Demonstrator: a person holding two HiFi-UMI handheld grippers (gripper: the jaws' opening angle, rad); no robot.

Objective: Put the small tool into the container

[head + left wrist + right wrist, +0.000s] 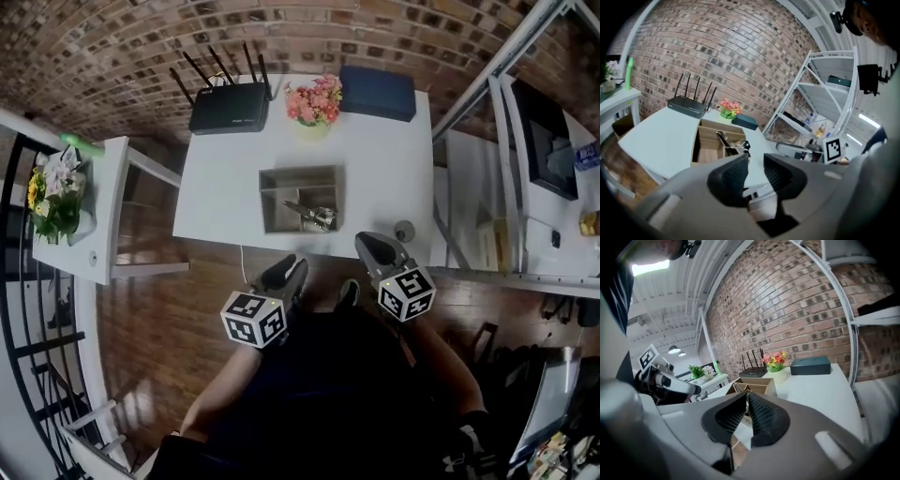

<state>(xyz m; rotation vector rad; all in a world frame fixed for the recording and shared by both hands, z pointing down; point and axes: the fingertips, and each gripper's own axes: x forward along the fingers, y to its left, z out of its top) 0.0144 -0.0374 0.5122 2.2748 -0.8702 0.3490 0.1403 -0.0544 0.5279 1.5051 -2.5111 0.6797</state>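
Note:
A brown open box, the container [302, 176], stands on the white table [220, 187]. The small metal tool [315, 218] with dark handles lies inside its front right compartment; it shows too as the tool [733, 146] in the container [706, 127]. My left gripper [287, 275] hangs in front of the table's near edge, left of the box. The left gripper [755, 163] is open with nothing between its pads. My right gripper [377, 247] hovers at the near edge, right of the box. The right gripper [746, 398] is shut and empty, and points toward the container [760, 387].
At the back of the table stand a black router [231, 106], a pot of pink flowers [315, 103] and a dark blue box [377, 92]. A small round object [404, 231] lies near the front right corner. A side table [103, 211] with plants is at left, metal shelving [525, 131] at right.

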